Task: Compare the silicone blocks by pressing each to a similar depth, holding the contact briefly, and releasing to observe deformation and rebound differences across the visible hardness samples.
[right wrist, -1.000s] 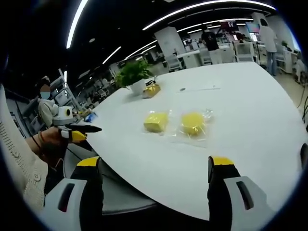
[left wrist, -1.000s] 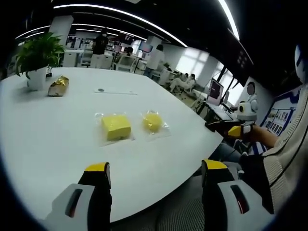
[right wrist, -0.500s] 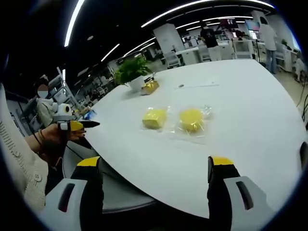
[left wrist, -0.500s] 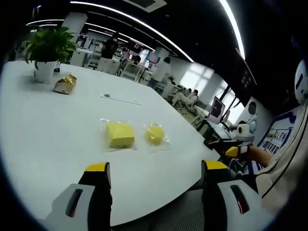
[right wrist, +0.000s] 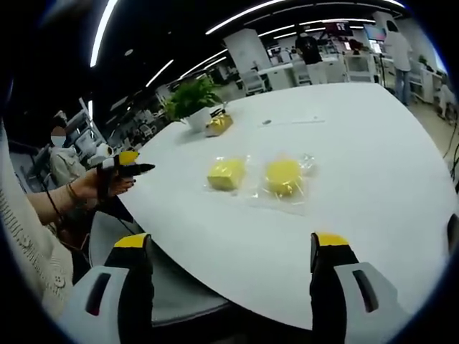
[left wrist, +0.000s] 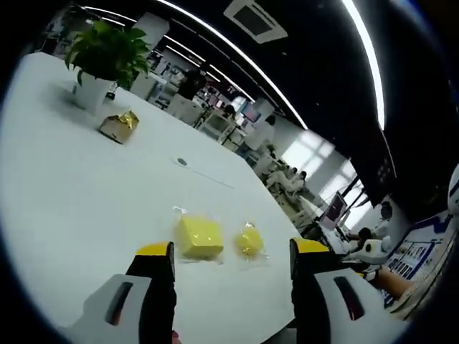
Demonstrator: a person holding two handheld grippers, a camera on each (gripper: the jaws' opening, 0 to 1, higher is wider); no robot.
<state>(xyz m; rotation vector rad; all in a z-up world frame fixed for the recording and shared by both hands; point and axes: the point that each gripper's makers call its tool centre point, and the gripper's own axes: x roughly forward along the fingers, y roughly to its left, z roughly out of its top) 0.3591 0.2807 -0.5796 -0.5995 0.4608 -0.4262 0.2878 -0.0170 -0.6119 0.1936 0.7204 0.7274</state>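
Two yellow silicone blocks lie side by side on the white table (left wrist: 64,208), each in a clear bag. The square block (left wrist: 199,236) sits left of the round block (left wrist: 249,241) in the left gripper view. My left gripper (left wrist: 232,251) hovers open over the table's near part, short of both blocks. In the right gripper view the square block (right wrist: 226,173) and the round block (right wrist: 283,176) lie mid-table. My right gripper (right wrist: 231,244) stands open at the near edge, holding nothing. The left gripper (right wrist: 142,169) also appears at the left, held in a hand (right wrist: 86,188).
A potted plant (left wrist: 106,61) and a gold foil packet (left wrist: 120,126) stand at the table's far side, with a thin paper strip (left wrist: 204,174) beyond the blocks. Behind the table are office desks and people. The table's curved near edge (right wrist: 215,272) runs below the blocks.
The left gripper has risen and come forward over the table, so its view has swung and the blocks sit nearer its jaws. The blocks and the right gripper have stayed put.
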